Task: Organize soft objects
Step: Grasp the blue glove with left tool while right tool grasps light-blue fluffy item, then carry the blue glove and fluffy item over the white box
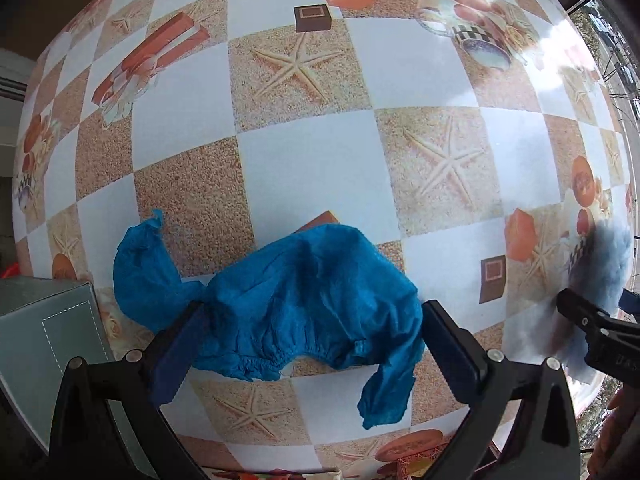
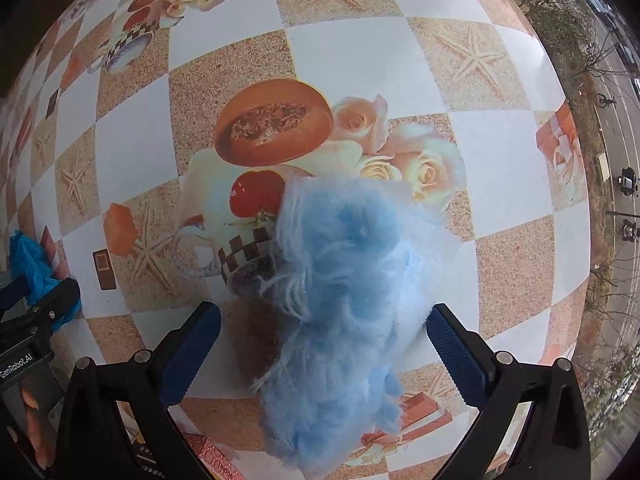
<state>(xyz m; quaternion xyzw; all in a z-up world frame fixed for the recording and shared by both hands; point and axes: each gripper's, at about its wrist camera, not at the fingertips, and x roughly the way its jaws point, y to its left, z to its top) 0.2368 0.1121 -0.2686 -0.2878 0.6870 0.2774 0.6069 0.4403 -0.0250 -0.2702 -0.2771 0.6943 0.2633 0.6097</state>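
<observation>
A crumpled deep-blue elasticated cloth (image 1: 304,300) lies on the patterned tablecloth (image 1: 304,168). My left gripper (image 1: 316,312) stands open around it, one finger at each side of the bundle. A pale blue fluffy wad (image 2: 344,280) rests on the same table between the spread fingers of my right gripper (image 2: 323,312), which is open as well. The fluffy wad (image 1: 608,264) also shows at the right edge of the left wrist view. The blue cloth (image 2: 28,260) shows at the far left of the right wrist view.
A grey-green carton (image 1: 48,332) sits at the near left, beside the left finger. The table's checkered cover (image 2: 132,152) stretches ahead in both views. Beyond the table's right edge is a window with a street (image 2: 616,160) below.
</observation>
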